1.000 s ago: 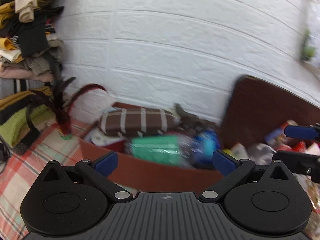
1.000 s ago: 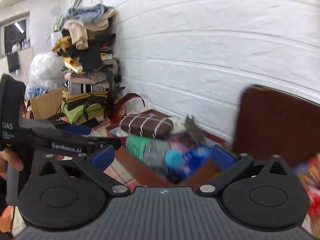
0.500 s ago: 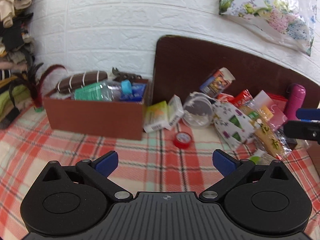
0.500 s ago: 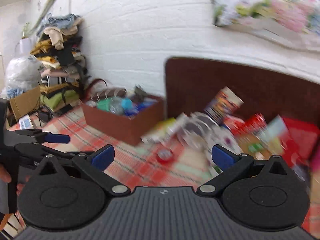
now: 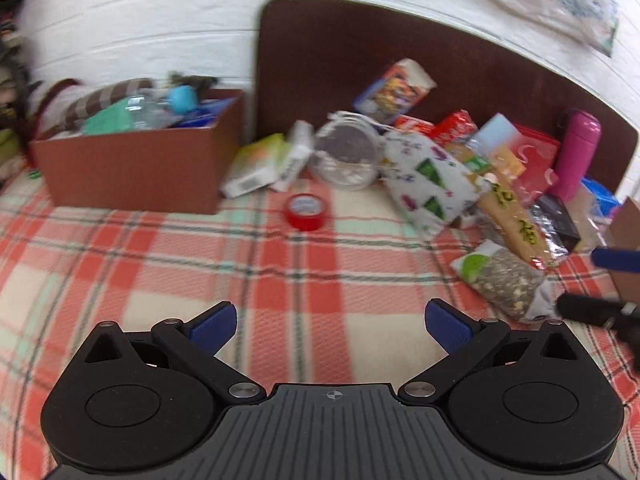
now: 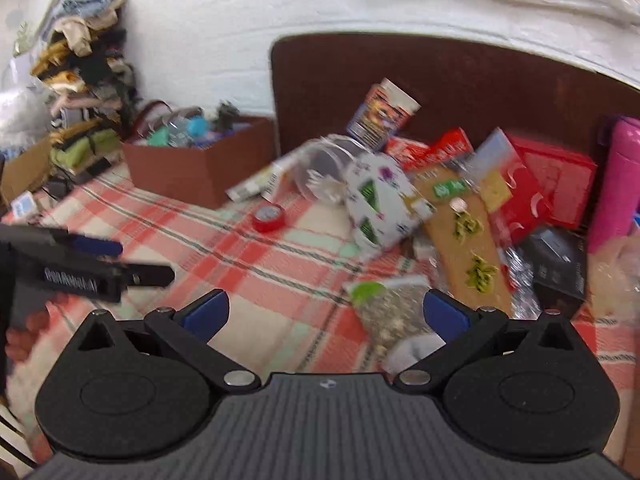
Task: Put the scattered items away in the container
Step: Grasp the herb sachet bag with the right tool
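Observation:
A brown cardboard box (image 5: 136, 168) (image 6: 192, 168) stands at the back left on the plaid blanket, filled with several items. To its right lies a scattered heap: a red tape roll (image 5: 306, 212) (image 6: 269, 218), a white patterned pouch (image 5: 430, 184) (image 6: 380, 204), a seed packet (image 5: 502, 280) (image 6: 390, 308) and a pink bottle (image 5: 576, 152) (image 6: 618, 184). My left gripper (image 5: 327, 327) is open over bare blanket. My right gripper (image 6: 325, 315) is open just above the seed packet, which lies between its fingers' line of sight.
A dark brown headboard (image 5: 400, 52) and white brick wall back the heap. Red boxes (image 6: 552, 184), a black box (image 6: 560, 260) and a tan snack bag (image 6: 468, 240) crowd the right. Folded clothes (image 6: 84, 80) pile up at far left.
Both views have swung from the box at the left over to the scattered heap and dropped closer to the blanket. Both grippers stayed open and empty.

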Demonstrator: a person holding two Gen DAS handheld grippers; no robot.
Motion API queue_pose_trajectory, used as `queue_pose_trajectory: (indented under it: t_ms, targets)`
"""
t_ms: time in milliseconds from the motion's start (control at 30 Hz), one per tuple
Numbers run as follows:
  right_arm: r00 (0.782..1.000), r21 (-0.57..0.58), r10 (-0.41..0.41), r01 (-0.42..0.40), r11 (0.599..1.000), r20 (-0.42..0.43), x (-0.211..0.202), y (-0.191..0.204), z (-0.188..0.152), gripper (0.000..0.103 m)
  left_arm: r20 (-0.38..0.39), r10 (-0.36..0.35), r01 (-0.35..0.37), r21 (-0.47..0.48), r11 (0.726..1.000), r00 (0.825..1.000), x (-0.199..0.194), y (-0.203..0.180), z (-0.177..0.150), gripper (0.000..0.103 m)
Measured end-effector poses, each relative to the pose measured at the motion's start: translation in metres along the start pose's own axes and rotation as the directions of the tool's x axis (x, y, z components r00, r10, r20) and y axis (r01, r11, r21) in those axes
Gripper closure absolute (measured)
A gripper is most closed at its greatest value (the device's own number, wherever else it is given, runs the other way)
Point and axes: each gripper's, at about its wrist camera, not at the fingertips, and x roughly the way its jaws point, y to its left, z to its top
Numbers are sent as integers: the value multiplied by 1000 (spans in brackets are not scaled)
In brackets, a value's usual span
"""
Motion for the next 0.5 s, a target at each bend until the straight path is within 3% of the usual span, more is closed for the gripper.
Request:
queue_pose_trajectory:
  t_ms: [133,367,500]
  targets:
    - [998,2,-53,53,999,-38,10,-17,-17,1,-16,-72,73,56,996,997,26,-30,13,0]
    - [995,14,-63,64,998,-74,24,-40,-33,14,-69,-179,187,121,975,981,81,-82,31,7]
    - [993,31,-61,65,997,-98,36,-51,-37,27,-114,-215,230,145,962,970,108,-99,38,12]
